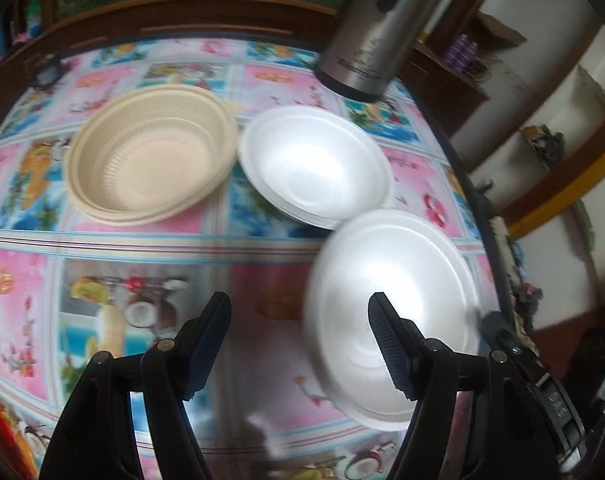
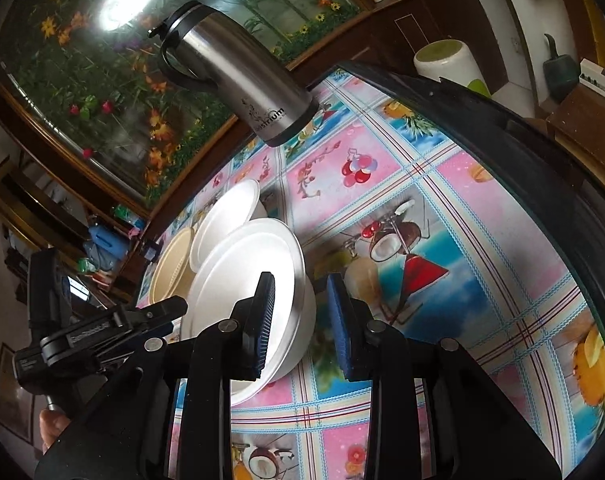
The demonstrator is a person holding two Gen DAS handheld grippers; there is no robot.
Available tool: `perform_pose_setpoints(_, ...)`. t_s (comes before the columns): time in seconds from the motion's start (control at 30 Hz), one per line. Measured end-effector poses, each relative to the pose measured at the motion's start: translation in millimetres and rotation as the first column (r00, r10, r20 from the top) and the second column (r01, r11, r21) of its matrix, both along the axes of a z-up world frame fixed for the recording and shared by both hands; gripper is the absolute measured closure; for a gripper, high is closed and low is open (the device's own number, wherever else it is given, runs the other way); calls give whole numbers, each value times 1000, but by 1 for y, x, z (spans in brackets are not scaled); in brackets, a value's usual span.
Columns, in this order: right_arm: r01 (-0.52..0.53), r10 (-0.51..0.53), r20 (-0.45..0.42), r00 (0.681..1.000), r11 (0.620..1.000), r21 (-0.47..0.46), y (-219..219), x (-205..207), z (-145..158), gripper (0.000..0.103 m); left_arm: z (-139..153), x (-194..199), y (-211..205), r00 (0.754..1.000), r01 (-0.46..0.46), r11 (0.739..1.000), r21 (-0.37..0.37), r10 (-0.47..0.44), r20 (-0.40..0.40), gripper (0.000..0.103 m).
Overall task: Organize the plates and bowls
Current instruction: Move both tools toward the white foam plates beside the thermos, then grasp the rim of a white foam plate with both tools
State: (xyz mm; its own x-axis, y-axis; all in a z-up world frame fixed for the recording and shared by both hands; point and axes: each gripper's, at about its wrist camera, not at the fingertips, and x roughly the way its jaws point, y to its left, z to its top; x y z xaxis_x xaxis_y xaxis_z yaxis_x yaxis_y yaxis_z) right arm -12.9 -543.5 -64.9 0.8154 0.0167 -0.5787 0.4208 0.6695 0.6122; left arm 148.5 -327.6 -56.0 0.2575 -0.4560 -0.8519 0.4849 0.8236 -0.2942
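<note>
Left wrist view: left gripper [image 1: 298, 340] spread wide, jaws empty, hovering over the surface [image 1: 102, 248] with its patterned fruit-and-flower cloth. Just past the right-hand finger, a white foam bowl [image 1: 394, 320], blurred, its near rim behind that finger; cannot tell whether touching. Beyond it, a second white foam bowl [image 1: 314, 168], rims overlapping or just meeting. Left of that one, close beside it, a beige ribbed plastic bowl [image 1: 150, 156], upright. Farther back and right, a steel thermos jug [image 1: 374, 32] near the surface's far edge. Right wrist view: right gripper [image 2: 302, 320] with jaws apart, blue pads straddling the right-hand rim and wall of the nearest white foam bowl [image 2: 242, 276]; left pad over the bowl's inside, right pad outside, not pressed together on it. Behind, the second foam bowl [image 2: 226, 220], then the beige bowl [image 2: 170, 268] partly hidden. Left gripper body [image 2: 102, 332] at the left edge. Thermos jug [image 2: 238, 76] standing farther back, wooden-framed flower picture [image 2: 82, 80] behind.
</note>
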Motion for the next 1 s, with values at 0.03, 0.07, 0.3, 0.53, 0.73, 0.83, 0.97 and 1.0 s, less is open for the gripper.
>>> perform_pose_setpoints(0.03, -2, 2, -3, 1000, 1000, 1, 0, 1, -1, 77, -2, 0, -1, 1000, 2, 1000, -1, -2, -5, 32)
perform_pose_setpoints(0.07, -5, 5, -6, 1000, 1000, 3, 1, 2, -1, 77, -4, 1, -2, 1000, -3, 1000, 4, 3, -8, 32)
perform_pose_setpoints(0.3, -26, 26, -34, 999, 1000, 10, 4, 9, -8, 77, -12, 1, -3, 1000, -7, 1000, 19, 8, -8, 34)
perform_pose_setpoints(0.53, -21, 23, -49, 999, 999, 39, 3, 13, -16, 77, -14, 0, -1, 1000, -8, 1000, 16, 8, 5, 49)
perform_pose_setpoints(0.73, -25, 25, -78, 997, 1000, 9, 8, 20, -19, 87, -14, 2, 2, 1000, -14, 1000, -4, 14, 1, 66)
perform_pose_setpoints(0.83, -39, 37, -70, 997, 999, -34, 15, 22, -15, 93, -13, -1, 0, 1000, 0, 1000, -17, 0, 1, 83)
perform_pose_setpoints(0.97, -44, 38, -72, 997, 995, -85, 21, 24, -11, 93, -11, -4, -2, 1000, 15, 1000, -17, -15, 8, 95)
perform_pose_setpoints(1.0, -45, 39, -71, 997, 996, -81, 20, 24, -11, 93, -11, -4, -2, 1000, 16, 1000, -21, -16, 7, 95)
